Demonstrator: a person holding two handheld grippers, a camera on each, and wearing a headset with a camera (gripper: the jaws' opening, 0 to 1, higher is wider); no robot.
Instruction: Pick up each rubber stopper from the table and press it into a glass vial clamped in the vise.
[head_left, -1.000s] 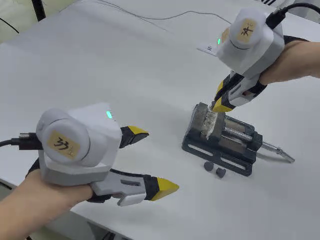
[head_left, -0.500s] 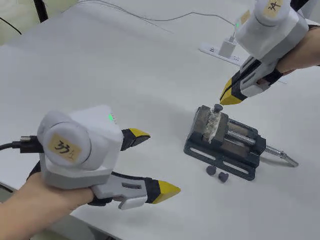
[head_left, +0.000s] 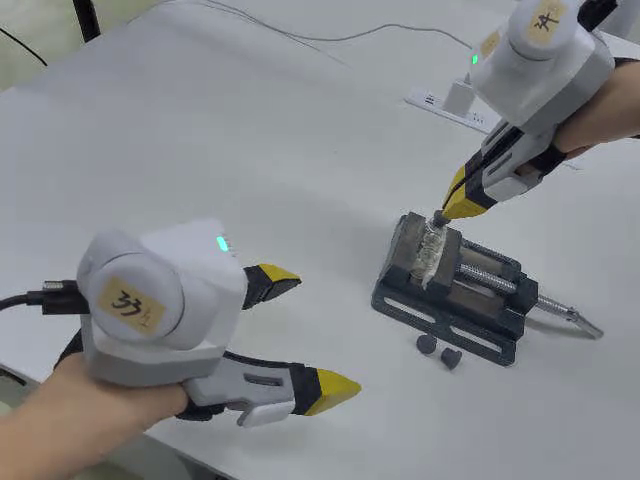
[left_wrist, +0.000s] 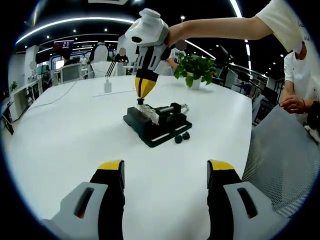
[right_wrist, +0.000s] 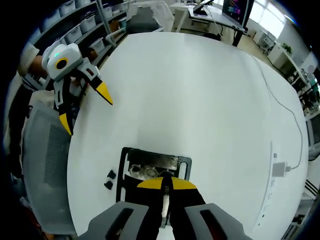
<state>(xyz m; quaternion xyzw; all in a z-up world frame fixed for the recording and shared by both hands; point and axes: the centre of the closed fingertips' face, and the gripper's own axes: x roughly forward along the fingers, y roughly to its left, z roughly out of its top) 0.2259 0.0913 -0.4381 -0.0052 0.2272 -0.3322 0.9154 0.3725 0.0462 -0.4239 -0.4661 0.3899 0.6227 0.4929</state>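
Observation:
A black vise (head_left: 450, 290) (left_wrist: 156, 122) (right_wrist: 152, 167) stands on the white table and clamps a glass vial (head_left: 430, 250). A dark stopper (head_left: 437, 218) (left_wrist: 140, 101) sits in the vial's mouth. My right gripper (head_left: 455, 207) (left_wrist: 144, 90) (right_wrist: 167, 183) is shut, its yellow tips touching the top of that stopper. Two loose stoppers (head_left: 438, 350) (left_wrist: 181, 137) (right_wrist: 109, 179) lie on the table in front of the vise. My left gripper (head_left: 305, 335) (left_wrist: 165, 167) (right_wrist: 86, 111) hovers open with nothing in it, well to the left of the vise.
A white power strip with a charger (head_left: 455, 100) and its cable lie behind the vise. The table's near edge runs just below the left gripper. A potted plant (left_wrist: 197, 70), a mesh chair (left_wrist: 285, 150) and people stand around the table.
The right gripper lifted off the vial, leaving the stopper in its mouth, then came back down with shut tips onto the stopper. The left gripper stayed put.

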